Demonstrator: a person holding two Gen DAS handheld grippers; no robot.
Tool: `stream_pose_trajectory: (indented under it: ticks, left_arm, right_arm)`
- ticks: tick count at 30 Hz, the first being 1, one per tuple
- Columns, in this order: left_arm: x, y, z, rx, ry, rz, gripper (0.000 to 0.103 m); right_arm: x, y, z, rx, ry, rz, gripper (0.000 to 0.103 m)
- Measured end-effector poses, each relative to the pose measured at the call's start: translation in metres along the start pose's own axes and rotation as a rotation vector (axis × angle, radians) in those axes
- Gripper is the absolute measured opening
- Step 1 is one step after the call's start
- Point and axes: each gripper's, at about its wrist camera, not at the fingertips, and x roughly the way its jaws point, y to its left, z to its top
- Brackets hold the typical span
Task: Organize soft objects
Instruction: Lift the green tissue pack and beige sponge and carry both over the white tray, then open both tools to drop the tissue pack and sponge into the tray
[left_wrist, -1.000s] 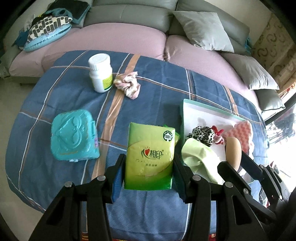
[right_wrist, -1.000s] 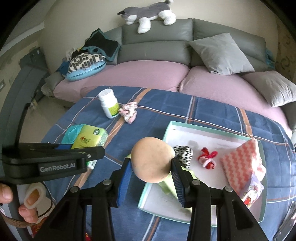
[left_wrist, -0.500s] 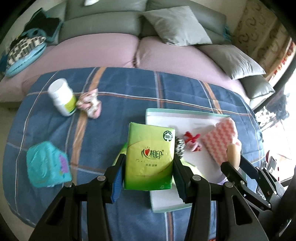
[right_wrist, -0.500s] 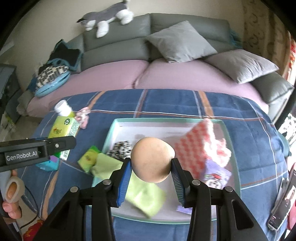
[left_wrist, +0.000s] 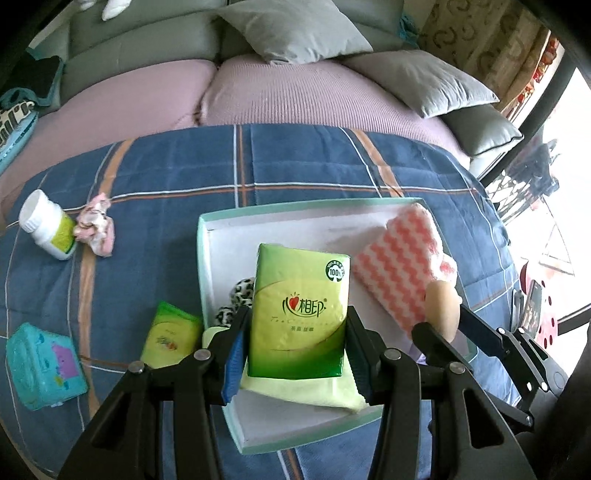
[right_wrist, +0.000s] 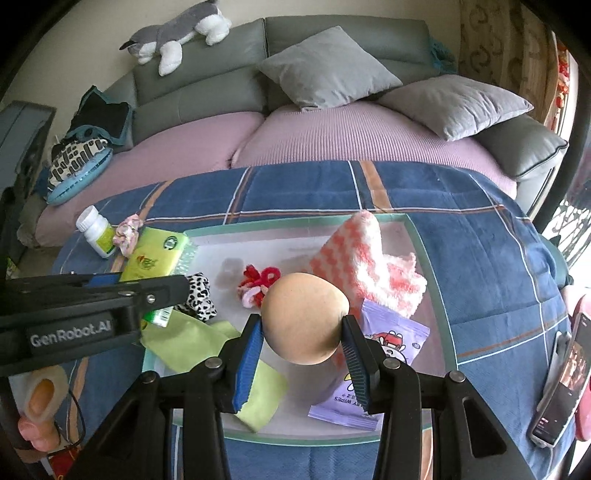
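Tissue pack (left_wrist: 299, 314) clamped in left tool (left_wrist: 293, 354)

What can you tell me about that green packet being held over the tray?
The green tissue pack is a soft, glossy plastic-wrapped rectangle, lime fading to darker green at the bottom, printed with a red heart logo, Chinese characters and a round "100%" mark. It stands upright, pinched at its lower sides between the blue pads of the left hand-held gripper. It is held above the pale tray, in front of a yellow-green cloth lying in the tray.
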Motion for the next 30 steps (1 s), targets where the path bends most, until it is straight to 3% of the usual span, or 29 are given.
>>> stream_pose_trajectory:
  ticks: [12,26,28,30]
  left_arm:
    - [0.020,0.000,-0.005,-0.014,0.045,-0.001,0.050]
    - [0.017,0.000,-0.006,0.005,0.027,0.011,0.051]
    - [0.017,0.001,-0.007,0.000,0.024,0.012,0.060]
    - [0.017,0.005,-0.007,-0.010,0.017,0.013,0.081]
  right_arm:
    - [0.010,-0.001,-0.005,-0.002,0.036,-0.007,0.046]
    - [0.012,0.001,-0.006,-0.006,0.043,-0.010,0.048]
    - [0.012,0.001,-0.006,-0.006,0.040,-0.026,0.051]
    - [0.013,0.000,-0.005,-0.003,0.041,-0.033,0.060]
